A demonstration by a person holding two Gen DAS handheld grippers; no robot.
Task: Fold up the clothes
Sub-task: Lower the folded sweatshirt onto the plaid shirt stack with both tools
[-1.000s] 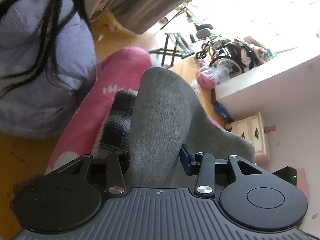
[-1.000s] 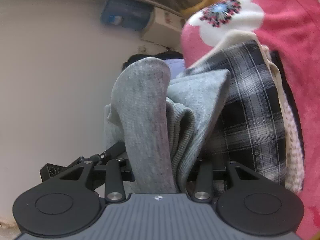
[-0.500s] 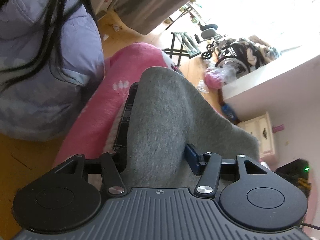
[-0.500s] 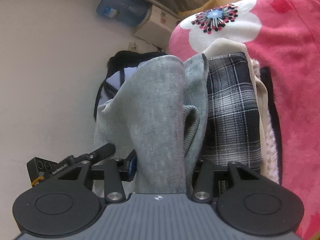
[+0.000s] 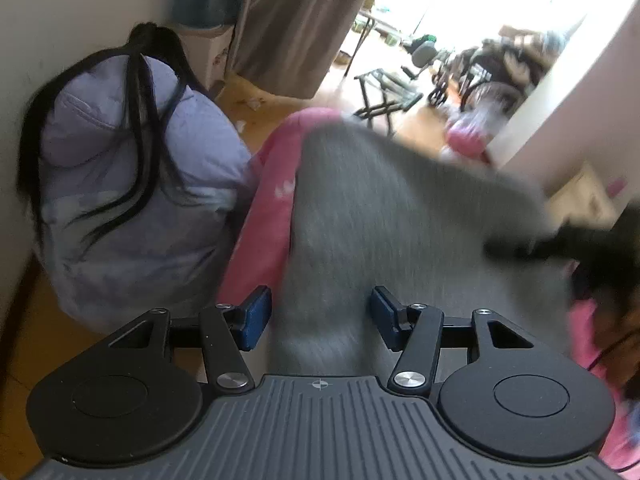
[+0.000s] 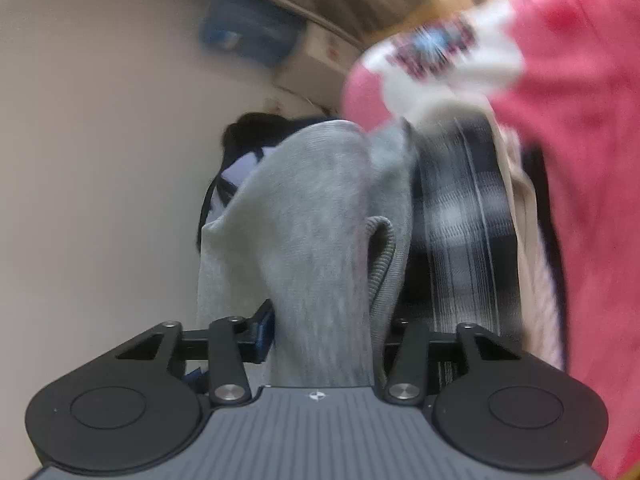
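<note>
A grey knit garment [image 5: 380,232] runs up between the jaws of my left gripper [image 5: 320,316]. Both blue pads [image 5: 256,316] stand clear of the cloth, so the gripper is open. The picture is blurred. In the right wrist view the same grey garment [image 6: 312,240] hangs bunched through my right gripper [image 6: 324,332], whose jaws are closing on it. One blue pad [image 6: 264,332] presses the cloth and the other is hidden behind it. Behind it a black-and-white plaid garment [image 6: 460,220] lies on a cream one [image 6: 516,184].
A pink flowered blanket [image 6: 580,120] lies under the clothes. A person in a lilac quilted jacket [image 5: 132,200] crouches by the wall at left. A dark blurred shape [image 5: 580,248] crosses the right side. A curtain [image 5: 296,20], a folding stool [image 5: 384,92] and a wheelchair [image 5: 480,68] stand beyond.
My left gripper's pads have come off the grey cloth and it has swung sideways and rolled, bringing the person more into view. The right gripper still holds the grey garment and has rolled a little.
</note>
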